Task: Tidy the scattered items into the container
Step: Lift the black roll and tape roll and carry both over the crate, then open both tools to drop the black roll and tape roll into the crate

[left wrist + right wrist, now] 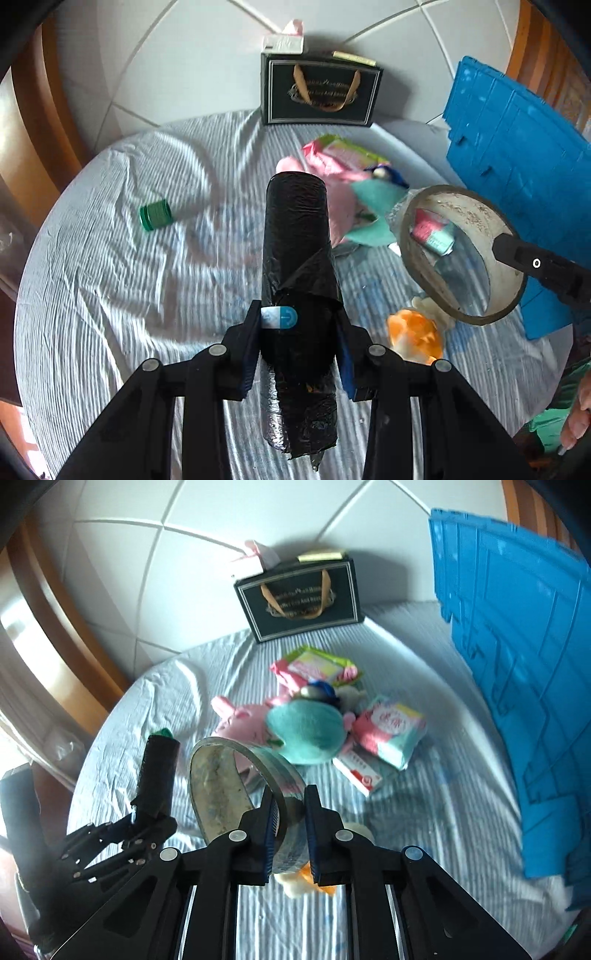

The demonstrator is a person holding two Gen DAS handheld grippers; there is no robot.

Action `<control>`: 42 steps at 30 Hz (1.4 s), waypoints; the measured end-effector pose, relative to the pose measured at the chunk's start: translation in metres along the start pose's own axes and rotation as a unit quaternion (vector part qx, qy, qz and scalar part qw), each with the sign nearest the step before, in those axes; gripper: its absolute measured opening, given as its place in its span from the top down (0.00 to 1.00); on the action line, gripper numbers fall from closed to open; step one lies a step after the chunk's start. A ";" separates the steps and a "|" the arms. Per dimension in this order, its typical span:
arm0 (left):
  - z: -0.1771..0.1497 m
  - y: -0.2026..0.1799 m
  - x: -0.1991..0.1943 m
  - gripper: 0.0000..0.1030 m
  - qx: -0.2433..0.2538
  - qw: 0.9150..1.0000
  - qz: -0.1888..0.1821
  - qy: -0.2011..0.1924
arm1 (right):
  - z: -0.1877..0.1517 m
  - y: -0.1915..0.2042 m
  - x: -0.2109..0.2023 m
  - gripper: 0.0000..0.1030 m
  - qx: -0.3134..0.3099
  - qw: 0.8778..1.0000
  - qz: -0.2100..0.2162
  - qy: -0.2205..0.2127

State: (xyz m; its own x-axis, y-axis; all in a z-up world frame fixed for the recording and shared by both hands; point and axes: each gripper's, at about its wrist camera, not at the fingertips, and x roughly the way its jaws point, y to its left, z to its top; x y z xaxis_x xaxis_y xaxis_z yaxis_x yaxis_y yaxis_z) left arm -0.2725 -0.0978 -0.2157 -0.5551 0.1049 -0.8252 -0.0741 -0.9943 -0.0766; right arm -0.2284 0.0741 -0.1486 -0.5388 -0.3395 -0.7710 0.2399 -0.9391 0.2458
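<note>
Striped sheet (pixel 110 295) lies open leftward; left hand-held gripper (pixel 299 332) clamps black roll (pixel 295 229), right hand-held gripper (pixel 290 830) tape ring (pixel 236 775).

The left claw (pixel 297 343) points steeply down, its two black fingers (pixel 245 354) clamped on the sides of a roll of black bags (pixel 297 258) that stands out ahead of them. The right claw (pixel 290 834) points down at a like angle, its blue-padded fingers (pixel 271 834) pinched on the wall of a tape ring (pixel 236 794). A person's fingertips (pixel 576 413) show at the left view's lower right edge.
</note>
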 end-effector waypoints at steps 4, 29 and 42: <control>0.017 -0.011 -0.025 0.66 0.011 0.999 -0.012 -0.030 | 0.016 0.003 -0.032 0.86 -0.002 0.999 -0.006 -0.038; 0.105 -0.385 -0.163 0.66 0.149 0.958 -0.145 -0.199 | 0.078 -0.261 -0.295 0.87 0.037 0.961 -0.137 -0.236; 0.082 -0.522 -0.082 0.66 0.125 0.991 -0.050 -0.021 | 0.057 -0.398 -0.248 0.87 0.006 0.993 -0.086 -0.082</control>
State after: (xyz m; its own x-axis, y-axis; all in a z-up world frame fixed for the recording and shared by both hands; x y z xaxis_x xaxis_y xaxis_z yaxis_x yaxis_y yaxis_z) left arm -0.2560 0.4145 -0.0617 -0.5675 0.2085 -0.7966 -0.3309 -0.9436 -0.0113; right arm -0.2362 0.5288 -0.0223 -0.6949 -0.1779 -0.6967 0.1251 -0.9840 0.1265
